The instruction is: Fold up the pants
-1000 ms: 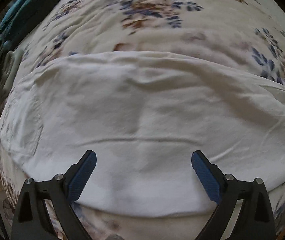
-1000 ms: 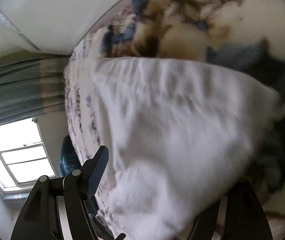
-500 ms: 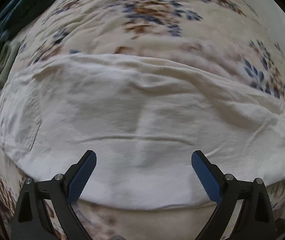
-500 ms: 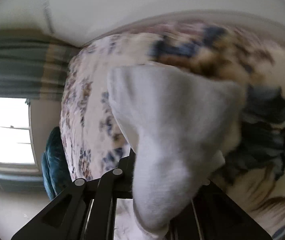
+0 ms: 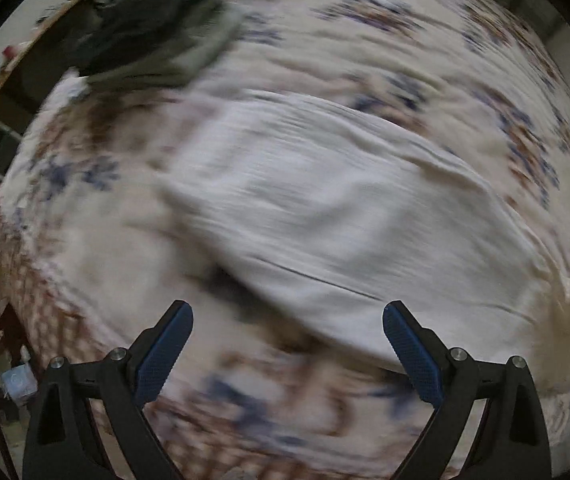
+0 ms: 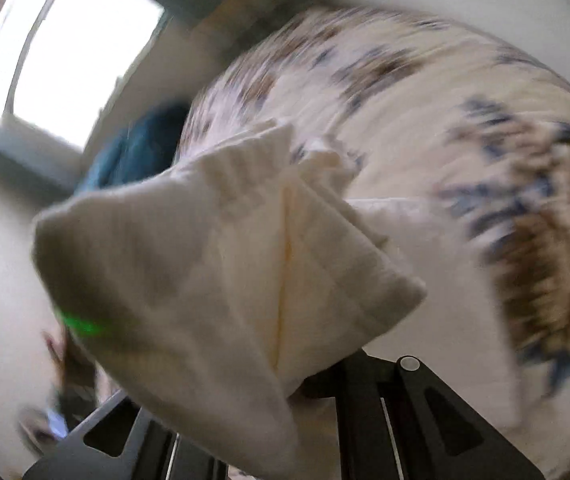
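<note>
The white pants (image 5: 325, 216) lie spread on the floral bedspread (image 5: 405, 40) in the left wrist view, blurred by motion. My left gripper (image 5: 287, 354) is open and empty, hovering above the pants' near edge. In the right wrist view my right gripper (image 6: 285, 392) is shut on a bunched end of the white pants (image 6: 225, 260), lifted above the bed; the cloth hides the fingertips.
A pile of dark teal and grey clothes (image 5: 157, 24) lies at the far left of the bed. A teal item (image 6: 133, 152) sits by the bed's far edge under a bright window (image 6: 77, 48). The floor with small clutter (image 5: 1, 360) shows at the left.
My right gripper closed on the pants' end and lifted it, swinging round. My left gripper stayed open and shifted so the pants now lie to the right of centre.
</note>
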`<state>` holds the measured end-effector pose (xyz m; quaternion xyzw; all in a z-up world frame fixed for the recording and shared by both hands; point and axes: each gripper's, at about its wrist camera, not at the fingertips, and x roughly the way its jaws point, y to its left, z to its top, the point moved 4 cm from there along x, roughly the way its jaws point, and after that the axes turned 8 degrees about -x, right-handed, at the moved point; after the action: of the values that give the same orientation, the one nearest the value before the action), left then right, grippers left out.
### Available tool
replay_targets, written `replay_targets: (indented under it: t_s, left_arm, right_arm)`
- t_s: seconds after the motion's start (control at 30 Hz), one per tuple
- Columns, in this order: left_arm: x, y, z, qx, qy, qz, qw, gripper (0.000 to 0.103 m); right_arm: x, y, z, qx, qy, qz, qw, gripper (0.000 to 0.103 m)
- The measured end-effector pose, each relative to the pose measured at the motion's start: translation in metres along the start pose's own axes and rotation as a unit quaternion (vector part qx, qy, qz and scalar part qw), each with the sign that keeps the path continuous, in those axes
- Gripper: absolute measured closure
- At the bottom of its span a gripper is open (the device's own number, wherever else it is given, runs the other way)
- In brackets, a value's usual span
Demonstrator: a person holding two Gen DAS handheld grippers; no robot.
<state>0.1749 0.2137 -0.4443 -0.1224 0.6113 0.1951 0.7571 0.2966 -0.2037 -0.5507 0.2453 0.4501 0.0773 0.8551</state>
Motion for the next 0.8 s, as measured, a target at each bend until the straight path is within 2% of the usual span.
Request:
replay_targets:
  t_s: [0.07, 0.13, 0.17, 0.27, 0.33, 0.37, 0.4, 0.5, 0.57, 0.6, 0.67, 0.73, 0.8]
  left_arm:
    - [0.004, 0.023, 0.010, -0.007, 0.001, 0.005, 1.0000, 0.006]
    - [0.010, 0.040, 0.019, -0.009, 0.001, 0.010, 0.9999, 0.006]
    - [0.012, 0.045, 0.022, -0.008, 0.003, 0.008, 0.9999, 0.006]
    - [0.015, 0.048, 0.029, -0.002, 0.005, -0.010, 0.9999, 0.006]
    - [0.016, 0.043, 0.034, 0.002, 0.009, -0.026, 0.9996, 0.006]
    - [0.017, 0.039, 0.037, 0.002, 0.014, -0.040, 0.9991, 0.006]
    - [0.016, 0.033, 0.041, -0.001, 0.019, -0.055, 0.9983, 0.006]
    - [0.011, 0.015, 0.049, -0.010, 0.027, -0.100, 0.9946, 0.006]
    - [0.015, -0.007, 0.053, -0.013, 0.056, -0.145, 0.9877, 0.006]
    - [0.018, -0.017, 0.052, -0.014, 0.076, -0.166, 0.9830, 0.006]
    - [0.034, -0.046, 0.045, -0.021, 0.136, -0.215, 0.9668, 0.006]
    - [0.050, -0.073, 0.037, -0.020, 0.177, -0.235, 0.9556, 0.006]
    - [0.059, -0.092, 0.029, -0.010, 0.190, -0.232, 0.9538, 0.006]
  right_arm:
    - [0.051, 0.049, -0.043, -0.053, 0.051, -0.022, 0.997, 0.093]
    - [0.090, 0.077, -0.081, -0.096, 0.092, -0.049, 0.990, 0.093]
    - [0.114, 0.090, -0.102, -0.131, 0.115, -0.087, 0.981, 0.093]
    - [0.141, 0.099, -0.139, -0.171, 0.163, -0.132, 0.963, 0.088]
    - [0.142, 0.097, -0.144, -0.181, 0.179, -0.128, 0.958, 0.076]
    - [0.141, 0.096, -0.140, -0.181, 0.189, -0.115, 0.958, 0.049]
    - [0.140, 0.098, -0.138, -0.176, 0.206, -0.094, 0.958, 0.015]
    - [0.114, 0.105, -0.131, -0.145, 0.219, -0.024, 0.965, 0.012]
    - [0.089, 0.099, -0.127, -0.113, 0.220, -0.002, 0.969, 0.012]
    - [0.069, 0.085, -0.122, -0.079, 0.209, -0.004, 0.975, 0.012]
    - [0.049, 0.067, -0.115, -0.035, 0.202, -0.022, 0.979, 0.012]
    - [0.029, 0.028, -0.108, 0.026, 0.185, -0.041, 0.981, 0.012]
    - [0.021, -0.017, -0.104, 0.087, 0.177, -0.059, 0.979, 0.012]
